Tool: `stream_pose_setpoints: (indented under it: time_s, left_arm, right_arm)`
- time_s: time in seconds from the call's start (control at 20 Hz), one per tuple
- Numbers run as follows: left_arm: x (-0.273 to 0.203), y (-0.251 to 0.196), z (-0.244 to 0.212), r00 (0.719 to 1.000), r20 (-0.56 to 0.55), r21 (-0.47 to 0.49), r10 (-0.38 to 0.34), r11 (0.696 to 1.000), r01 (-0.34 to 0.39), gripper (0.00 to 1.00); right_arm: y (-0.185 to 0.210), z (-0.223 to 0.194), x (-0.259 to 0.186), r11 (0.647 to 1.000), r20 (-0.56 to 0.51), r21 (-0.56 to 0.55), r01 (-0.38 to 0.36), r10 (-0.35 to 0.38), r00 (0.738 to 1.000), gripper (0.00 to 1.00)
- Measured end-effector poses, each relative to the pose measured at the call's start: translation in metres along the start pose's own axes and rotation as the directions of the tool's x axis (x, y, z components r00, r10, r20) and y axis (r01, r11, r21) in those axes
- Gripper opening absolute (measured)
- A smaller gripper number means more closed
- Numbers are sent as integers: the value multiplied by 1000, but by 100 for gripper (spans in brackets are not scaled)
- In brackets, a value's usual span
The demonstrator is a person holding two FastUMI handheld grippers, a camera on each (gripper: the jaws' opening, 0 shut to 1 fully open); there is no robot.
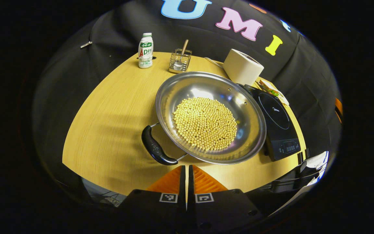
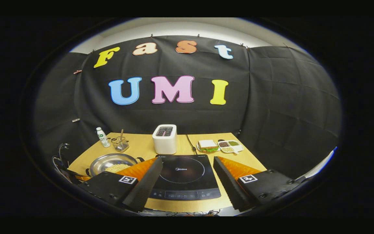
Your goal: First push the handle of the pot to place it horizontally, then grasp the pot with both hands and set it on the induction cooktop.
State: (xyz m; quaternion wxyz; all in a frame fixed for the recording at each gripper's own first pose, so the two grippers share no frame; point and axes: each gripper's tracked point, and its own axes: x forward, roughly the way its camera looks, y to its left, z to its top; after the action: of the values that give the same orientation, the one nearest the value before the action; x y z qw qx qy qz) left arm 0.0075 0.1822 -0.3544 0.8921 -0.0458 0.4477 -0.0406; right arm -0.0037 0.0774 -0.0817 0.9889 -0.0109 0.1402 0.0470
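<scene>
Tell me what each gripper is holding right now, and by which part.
Nothing is held. The left gripper is shut on nothing, short of the pot's handle. The right gripper is open above the induction cooktop.

In the left gripper view, bare table (image 1: 109,130) lies open across the left and lower frame, giving clear passage to the pot's handle (image 1: 155,147). The pot (image 1: 210,117) touches or nearly touches the cooktop (image 1: 279,125) at right. A bottle (image 1: 145,50), a wire basket (image 1: 180,60) and a toaster (image 1: 242,66) stand at the upper edge, crowding the far side.
</scene>
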Motion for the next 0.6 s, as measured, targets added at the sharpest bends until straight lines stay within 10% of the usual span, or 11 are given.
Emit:
stream_pose_setpoints:
  time_s: [0.6]
  left_arm:
    - [20, 25, 23, 999, -43, -9, 25, 1000, -25, 5]
  right_arm:
    - [-6, -15, 9, 999, -49, -18, 43, -44, 998, 96]
